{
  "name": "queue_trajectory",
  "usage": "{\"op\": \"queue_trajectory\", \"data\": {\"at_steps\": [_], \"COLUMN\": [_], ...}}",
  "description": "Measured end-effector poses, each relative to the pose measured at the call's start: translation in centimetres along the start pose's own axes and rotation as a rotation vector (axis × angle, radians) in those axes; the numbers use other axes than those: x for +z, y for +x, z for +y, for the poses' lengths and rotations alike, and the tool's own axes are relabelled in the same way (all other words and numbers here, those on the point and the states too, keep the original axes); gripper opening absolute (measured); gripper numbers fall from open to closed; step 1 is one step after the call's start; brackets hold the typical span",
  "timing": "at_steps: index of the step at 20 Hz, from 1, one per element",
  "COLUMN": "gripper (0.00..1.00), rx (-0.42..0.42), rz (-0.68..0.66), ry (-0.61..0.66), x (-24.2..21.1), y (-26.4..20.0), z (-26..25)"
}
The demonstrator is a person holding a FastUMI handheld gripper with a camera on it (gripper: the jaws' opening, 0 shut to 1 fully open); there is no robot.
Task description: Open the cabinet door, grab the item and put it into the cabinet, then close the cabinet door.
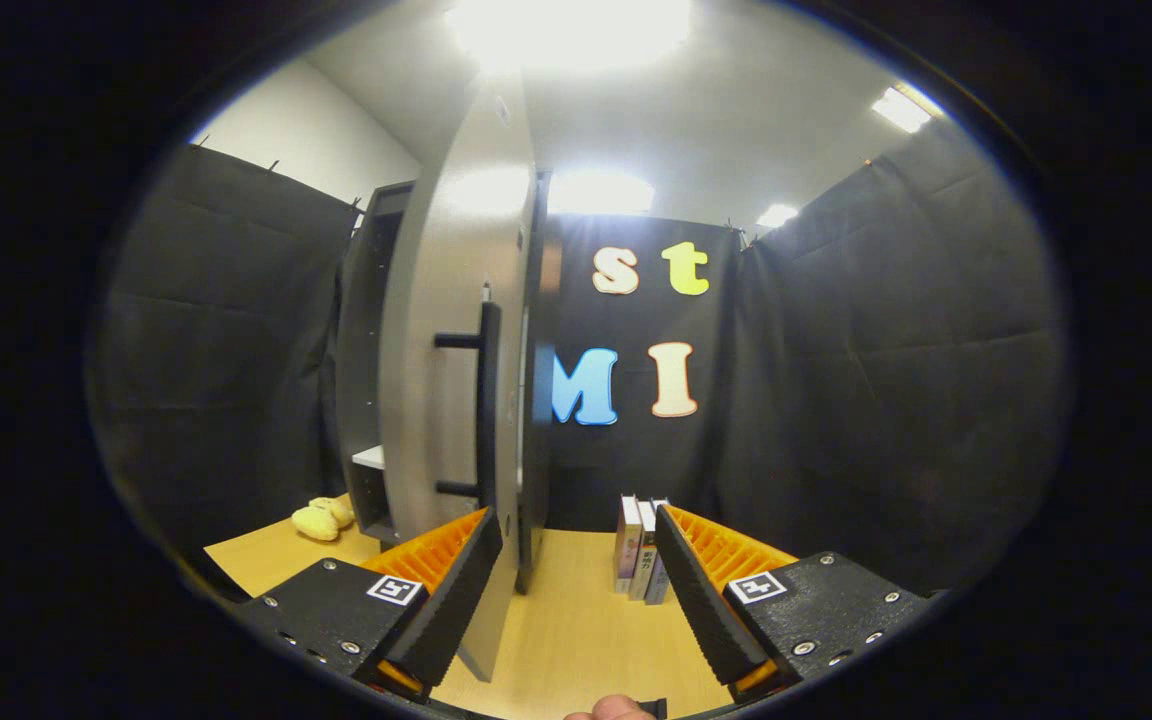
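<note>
Cabinet door (456, 330): smooth grey panel, soft sheen, catches ceiling glare. Handle (486, 400): matt black bar. Counter (576, 610): pale wood grain, satin. Tongs (576, 570) spread apart, ridged pads (701, 590), rough. Books (641, 560) at 1 o'clock: glossy paper spines. Plush toy (321, 518) at 10 o'clock: fuzzy yellow cloth.

One tall grey cabinet (366, 360) stands on one light wooden tabletop (576, 620), with one grey door (451, 330) bearing one black bar handle (486, 400). Three upright books (642, 550) stand together. One yellow plush toy (321, 518) lies beside the cabinet. One gripper (576, 590), two fingers spread apart.
</note>
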State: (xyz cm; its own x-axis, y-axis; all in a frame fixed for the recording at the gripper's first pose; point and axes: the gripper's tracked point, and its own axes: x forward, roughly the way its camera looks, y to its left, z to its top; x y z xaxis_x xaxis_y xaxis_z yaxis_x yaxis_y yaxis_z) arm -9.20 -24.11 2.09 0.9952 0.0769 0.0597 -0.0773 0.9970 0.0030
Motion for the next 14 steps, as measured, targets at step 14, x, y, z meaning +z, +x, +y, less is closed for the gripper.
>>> {"op": "queue_trajectory", "data": {"at_steps": [14], "gripper": [0.91], "rx": [0.072], "rz": [0.037], "ry": [0.092], "x": [0.2], "y": [3.2], "z": [2.9]}}
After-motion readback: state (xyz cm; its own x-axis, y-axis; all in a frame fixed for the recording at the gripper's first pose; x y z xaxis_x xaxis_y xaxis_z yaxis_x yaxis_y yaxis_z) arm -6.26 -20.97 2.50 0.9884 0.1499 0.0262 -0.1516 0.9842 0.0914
